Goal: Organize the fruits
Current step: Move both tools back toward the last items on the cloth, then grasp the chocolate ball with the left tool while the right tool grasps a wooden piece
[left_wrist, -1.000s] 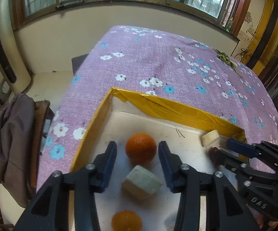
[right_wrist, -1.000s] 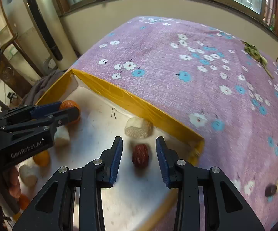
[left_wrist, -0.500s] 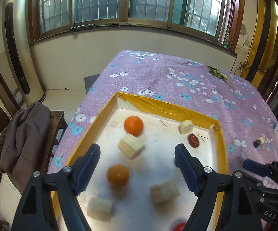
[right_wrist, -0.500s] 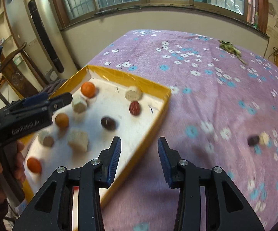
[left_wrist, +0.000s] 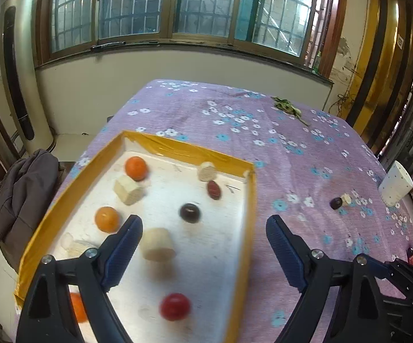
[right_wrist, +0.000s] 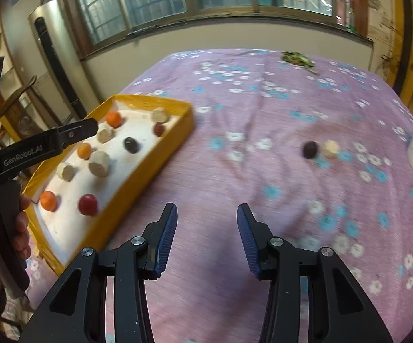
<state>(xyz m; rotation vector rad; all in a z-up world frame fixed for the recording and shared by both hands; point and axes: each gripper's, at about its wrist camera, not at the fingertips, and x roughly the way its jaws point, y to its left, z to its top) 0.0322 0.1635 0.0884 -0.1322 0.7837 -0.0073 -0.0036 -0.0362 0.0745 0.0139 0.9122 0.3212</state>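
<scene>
Covering the whole worktop (left_wrist: 306, 154) is a purple cloth with white and blue flowers; behind it stands a pale wall under a row of barred windows (left_wrist: 177, 8). Left of the tray, a grey jacket (left_wrist: 20, 194) hangs on a chair.

The yellow tray (left_wrist: 250, 200) has a white floor and lies on the left part of the worktop. Inside it are three oranges (left_wrist: 135, 167), several pale cut pieces (left_wrist: 157, 244), a dark red date (left_wrist: 213, 190), a dark round fruit (left_wrist: 189, 213) and a red round fruit (left_wrist: 175, 306).

Right of the tray, well apart from it, a dark fruit (right_wrist: 309, 149) and a pale piece (right_wrist: 331, 148) lie touching on the cloth. Further right stands a white dotted cup (left_wrist: 395, 184).

The left tool (left_wrist: 203, 243) hangs over the tray, spread wide and holding nothing. The right tool (right_wrist: 206, 235), right of the tray over bare cloth, is released too.
</scene>
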